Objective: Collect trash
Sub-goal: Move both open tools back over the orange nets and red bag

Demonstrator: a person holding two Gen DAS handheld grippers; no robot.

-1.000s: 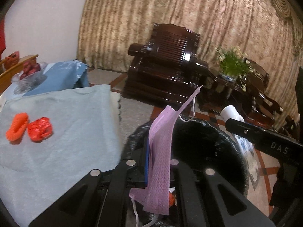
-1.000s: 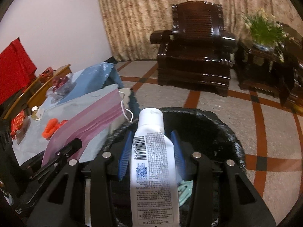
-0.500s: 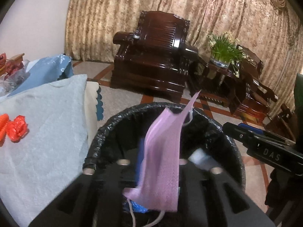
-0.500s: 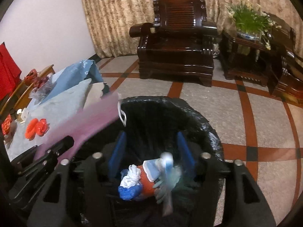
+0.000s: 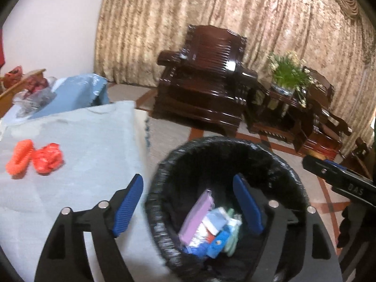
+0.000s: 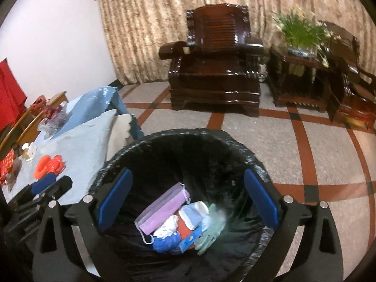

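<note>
Both claws, left claw & right claw, have just been opening wide w/ nothing between them, mask & bottle lie in the bin, so next go for the orange trash on the desk.

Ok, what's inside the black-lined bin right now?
In the black-lined round bin: a folded lilac face mask, a white squeeze tube, blue wrappers, and a pale green item. Anything underneath that pile is covered.

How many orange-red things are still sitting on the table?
2. An orange ridged plastic piece and a crumpled red-orange plastic wrapper lie side by side on the pale blue-grey tablecloth, left of the black-lined trash bin. More may be hidden out of view.
</note>
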